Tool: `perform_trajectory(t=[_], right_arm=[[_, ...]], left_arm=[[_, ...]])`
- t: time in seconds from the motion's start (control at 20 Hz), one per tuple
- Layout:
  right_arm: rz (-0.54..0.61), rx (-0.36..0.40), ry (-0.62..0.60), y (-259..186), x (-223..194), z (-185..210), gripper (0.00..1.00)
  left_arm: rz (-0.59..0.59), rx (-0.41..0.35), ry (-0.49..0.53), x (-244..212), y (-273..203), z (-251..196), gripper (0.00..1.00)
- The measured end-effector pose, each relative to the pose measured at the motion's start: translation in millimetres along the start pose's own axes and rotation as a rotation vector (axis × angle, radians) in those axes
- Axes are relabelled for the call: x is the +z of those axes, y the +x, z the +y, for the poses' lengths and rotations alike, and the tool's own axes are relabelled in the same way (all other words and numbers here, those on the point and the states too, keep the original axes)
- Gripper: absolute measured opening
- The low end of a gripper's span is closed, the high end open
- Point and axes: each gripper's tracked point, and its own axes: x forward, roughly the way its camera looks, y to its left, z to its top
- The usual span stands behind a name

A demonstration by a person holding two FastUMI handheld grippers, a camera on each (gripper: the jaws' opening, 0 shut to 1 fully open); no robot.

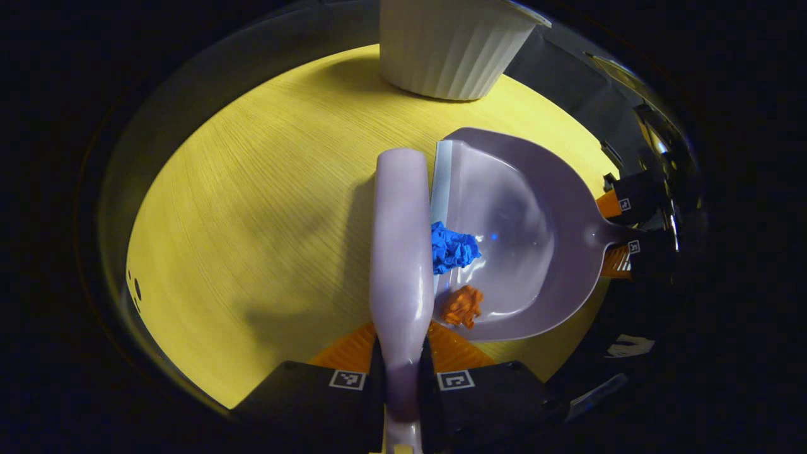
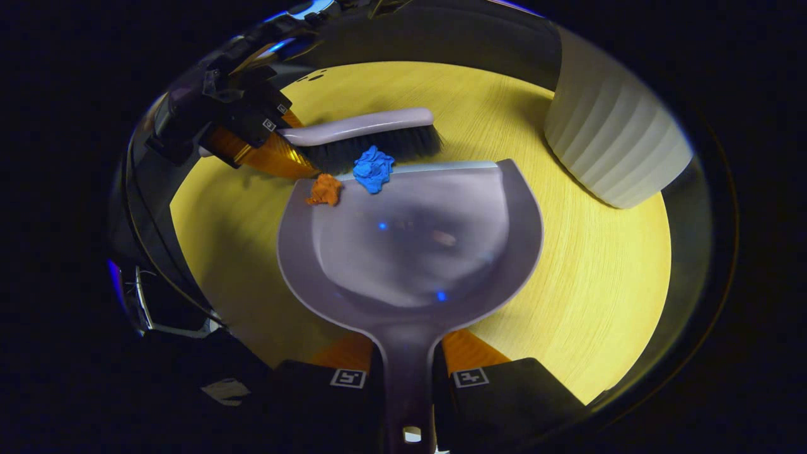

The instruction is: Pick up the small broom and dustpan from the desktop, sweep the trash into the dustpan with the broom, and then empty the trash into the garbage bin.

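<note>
My left gripper (image 1: pixel 401 359) is shut on the handle of the small lilac broom (image 1: pixel 401 246), whose head lies along the lip of the lilac dustpan (image 1: pixel 523 239). A blue paper wad (image 1: pixel 452 247) and an orange wad (image 1: pixel 463 306) sit just inside the lip, against the broom. In the right gripper view, my right gripper (image 2: pixel 406 369) is shut on the dustpan (image 2: pixel 410 252) handle, and the pan rests flat on the yellow table (image 2: pixel 599 277). The broom (image 2: pixel 372 135) with dark bristles stands at its far edge, behind the blue wad (image 2: pixel 373 168) and orange wad (image 2: pixel 325 190).
A white ribbed garbage bin (image 1: pixel 451 47) stands on the table (image 1: pixel 252 208) beyond the broom's tip; in the right gripper view the bin (image 2: pixel 615 148) is to the right of the dustpan. The round table's edge curves close around the work area.
</note>
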Motion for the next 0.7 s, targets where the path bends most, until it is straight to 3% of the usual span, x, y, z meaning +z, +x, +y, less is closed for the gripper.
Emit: perform_trajectory(t=[0.05, 0.1, 0.25, 0.35, 0.4, 0.45, 0.5, 0.55, 0.65, 0.7], right_arm=[[-0.008, -0.001, -0.014, 1.1, 1.4, -2.2, 0.35], [-0.006, -0.001, -0.028, 1.8, 0.5, -2.4, 0.35], [-0.013, 0.006, -0.036, 3.8, 1.3, -0.8, 0.35], [-0.014, 0.009, -0.025, 3.6, 3.9, -1.0, 0.35], [-0.017, 0.016, -0.011, 3.3, 5.6, 1.1, 0.41], [-0.026, 0.024, 0.000, 1.4, 7.0, 0.9, 0.35], [-0.034, 0.029, 0.007, -1.2, 7.1, 0.4, 0.35], [-0.041, 0.032, 0.007, -1.7, 6.0, -1.1, 0.41], [-0.052, 0.030, 0.004, -6.7, 5.5, -2.2, 0.41], [-0.054, 0.026, 0.004, -11.8, 5.6, -2.0, 0.35]], left_arm=[[0.004, -0.007, 0.003, -4.3, -3.3, -7.8, 0.30], [0.009, -0.011, 0.013, -7.2, -7.5, -16.7, 0.24], [0.005, -0.024, 0.027, -7.3, -12.4, -27.8, 0.27], [-0.012, -0.071, -0.005, -11.4, -18.5, -43.6, 0.30], [-0.025, -0.062, -0.006, -13.4, -20.7, -46.0, 0.27], [-0.042, -0.035, -0.011, -15.0, -20.3, -44.6, 0.27], [-0.062, -0.017, -0.034, -15.5, -24.0, -45.1, 0.30], [-0.088, -0.005, -0.075, -14.9, -27.6, -46.5, 0.27], [-0.154, 0.008, -0.178, -14.6, -35.8, -47.0, 0.27], [-0.189, 0.017, -0.225, -14.0, -41.6, -43.9, 0.27]])
